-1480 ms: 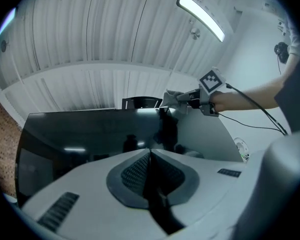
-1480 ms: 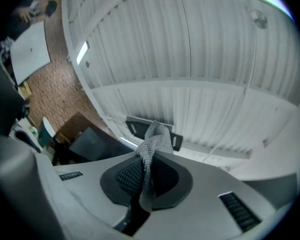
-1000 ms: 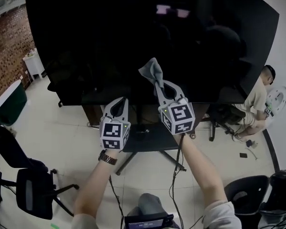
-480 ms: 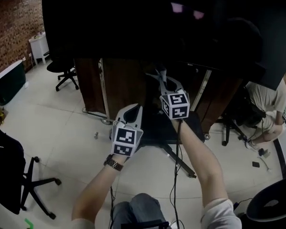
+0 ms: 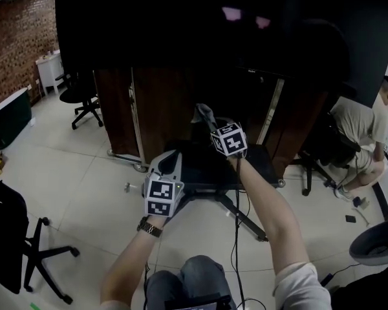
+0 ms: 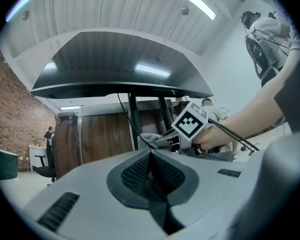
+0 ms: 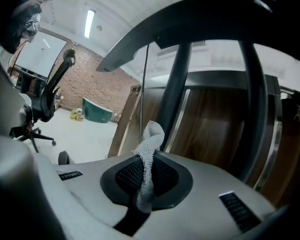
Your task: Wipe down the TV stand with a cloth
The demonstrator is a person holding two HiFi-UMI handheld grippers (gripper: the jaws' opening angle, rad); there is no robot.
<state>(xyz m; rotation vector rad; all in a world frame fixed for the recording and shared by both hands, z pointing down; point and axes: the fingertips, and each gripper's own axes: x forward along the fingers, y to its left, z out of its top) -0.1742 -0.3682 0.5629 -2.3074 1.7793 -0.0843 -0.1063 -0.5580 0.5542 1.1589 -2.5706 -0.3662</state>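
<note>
Right tool (image 5: pixel 211 126) grips the cloth (image 5: pixel 203 113), left tool (image 5: pixel 171 155) closed, empty — best press it flat on the TV stand (image 5: pixel 258 166), sweeping evenly.

A: What stands at the back?
B: A wooden case (image 5: pixel 161 115) with metal edging, on a pale tiled floor (image 5: pixel 71 173). A big dark TV (image 5: pixel 200 31) fills the top of the head view.
A: And to the left?
B: A brick wall (image 5: pixel 13 50), with a white cabinet (image 5: pixel 46 70) against it and a black office chair (image 5: pixel 84 102) nearby. Another chair (image 5: pixel 13 237) sits at the lower left edge.
A: To the right?
B: A person (image 5: pixel 362 131) in a light shirt, low down and bent over.
</note>
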